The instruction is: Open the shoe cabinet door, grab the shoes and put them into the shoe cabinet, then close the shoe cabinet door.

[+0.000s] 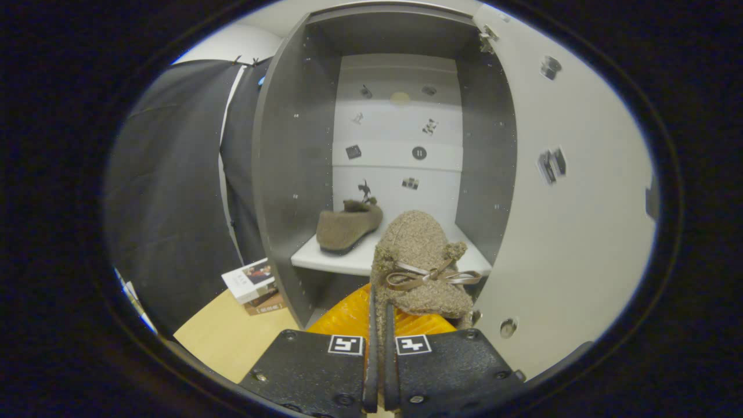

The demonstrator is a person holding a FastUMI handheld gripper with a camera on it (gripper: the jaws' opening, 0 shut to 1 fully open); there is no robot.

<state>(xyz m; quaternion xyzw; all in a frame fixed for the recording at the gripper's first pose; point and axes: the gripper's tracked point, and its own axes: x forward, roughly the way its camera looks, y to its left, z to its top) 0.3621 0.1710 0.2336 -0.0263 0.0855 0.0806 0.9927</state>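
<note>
- Holding a fuzzy tan slipper [421,255] in our gripper [378,325], we have the two fingers pressed nearly together with a thin edge of the slipper pinched between them.
- We see the held slipper standing up from the fingers, its rounded toe uppermost, with a brown ribbon bow [429,276] across its front.
- We take the shoe cabinet [290,174] as our landmark: it stands open just ahead of the fingers, with grey side walls and a pale back panel.
- We see the held slipper in front of the cabinet's white shelf [331,260], overlapping the shelf's front edge in the gripper view; we cannot tell whether it touches the shelf.
- We find the second slipper [348,225] already lying on that shelf, toward the cabinet's left wall, with its sole on the board.
- We see the cabinet door [569,220] swung open to the right of the cabinet, its pale inner face turned toward us, with hinge fittings on it.
- We notice small dark stickers [419,153] scattered over the cabinet's back panel.
- We see something ribbed and orange [348,316] below the shelf, right behind the fingers.
- We spot a small box [251,280] on the wooden floor [226,337] to the left of the cabinet, against the black cloth wall [168,197].
</note>
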